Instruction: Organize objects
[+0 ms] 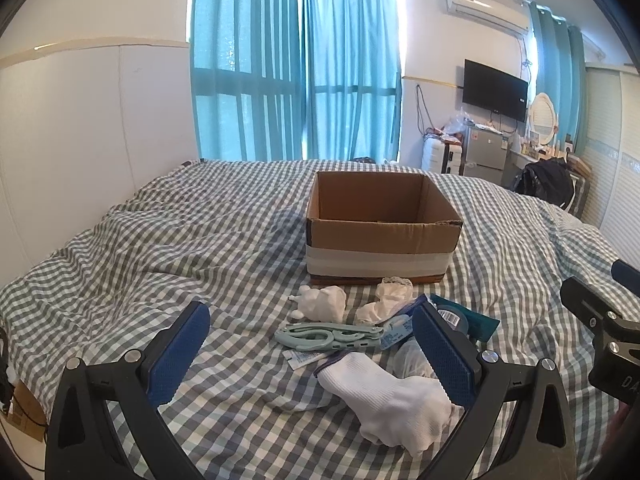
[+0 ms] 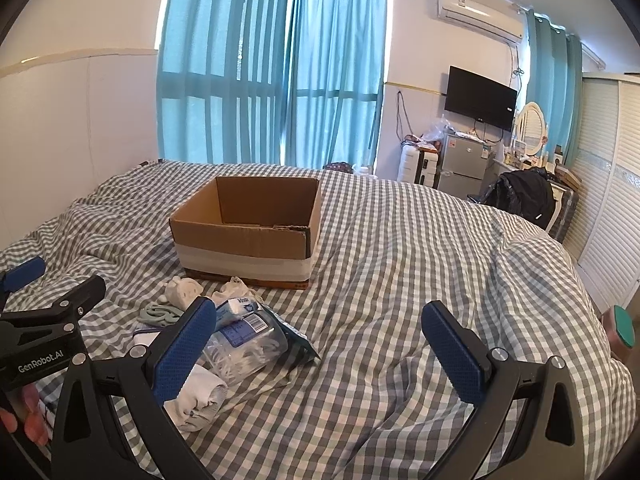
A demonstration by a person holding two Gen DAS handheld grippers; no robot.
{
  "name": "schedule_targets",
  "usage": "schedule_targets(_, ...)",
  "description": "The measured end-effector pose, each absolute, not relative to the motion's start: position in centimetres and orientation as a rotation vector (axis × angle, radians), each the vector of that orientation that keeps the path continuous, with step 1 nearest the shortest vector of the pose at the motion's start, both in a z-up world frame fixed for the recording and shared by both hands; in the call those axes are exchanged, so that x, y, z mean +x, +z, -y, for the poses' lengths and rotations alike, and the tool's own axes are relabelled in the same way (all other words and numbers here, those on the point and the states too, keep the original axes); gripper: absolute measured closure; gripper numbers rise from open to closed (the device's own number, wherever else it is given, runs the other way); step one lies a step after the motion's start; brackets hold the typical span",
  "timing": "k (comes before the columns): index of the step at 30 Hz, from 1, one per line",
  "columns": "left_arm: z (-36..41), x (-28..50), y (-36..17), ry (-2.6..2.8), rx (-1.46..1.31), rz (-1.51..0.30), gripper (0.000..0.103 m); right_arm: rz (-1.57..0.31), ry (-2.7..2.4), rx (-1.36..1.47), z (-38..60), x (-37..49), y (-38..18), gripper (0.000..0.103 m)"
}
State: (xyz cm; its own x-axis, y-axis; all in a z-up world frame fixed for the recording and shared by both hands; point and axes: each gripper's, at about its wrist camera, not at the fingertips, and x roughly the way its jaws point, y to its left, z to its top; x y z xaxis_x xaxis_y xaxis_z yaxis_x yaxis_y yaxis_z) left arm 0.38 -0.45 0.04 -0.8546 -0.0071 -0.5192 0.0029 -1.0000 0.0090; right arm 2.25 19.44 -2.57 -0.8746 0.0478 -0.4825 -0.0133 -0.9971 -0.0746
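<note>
Left gripper (image 1: 310, 344) held low over the checked bedspread (image 1: 160, 248), fingers spread wide, nothing held. White sock (image 1: 388, 396) lies between them, against the right pad; folded hanger (image 1: 328, 334) just ahead. Cardboard box (image 1: 380, 224) farther ahead, upright, top open. Right gripper (image 2: 320, 346) also low and level, fingers wide apart, bare bedding between; plastic packet (image 2: 248, 340) beside its left finger.

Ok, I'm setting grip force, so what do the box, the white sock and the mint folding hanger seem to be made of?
Box: brown corrugated cardboard, matte, ragged front rim, with a pale tape band around it.
White sock: soft ribbed knit fabric, crumpled, likely cotton blend.
Mint folding hanger: looks like rigid moulded plastic, smooth with a slight sheen.
</note>
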Motion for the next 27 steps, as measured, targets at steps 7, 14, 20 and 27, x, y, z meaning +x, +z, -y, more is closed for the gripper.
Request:
schedule_targets(7,0.48,0.63,0.31,-3.023,0.807,0.013,0.0,0.106,3.011,-0.767,-19.55,2.42,-2.48,0.0)
schedule_targets(14,0.59,0.62,0.07,-3.001,0.799,0.008,0.0,0.103,3.014,-0.772,-19.49,2.45,-2.45,0.0)
schedule_targets(20,0.71,0.79,0.12,-3.005,0.781,0.004,0.0,0.099,3.021,-0.777,-19.36,2.51,-2.52,0.0)
schedule_targets(27,1.19,0.69,-0.01,-3.013,0.797,-0.054,0.0,0.1,3.022,-0.785,-19.29,2.48,-2.59,0.0)
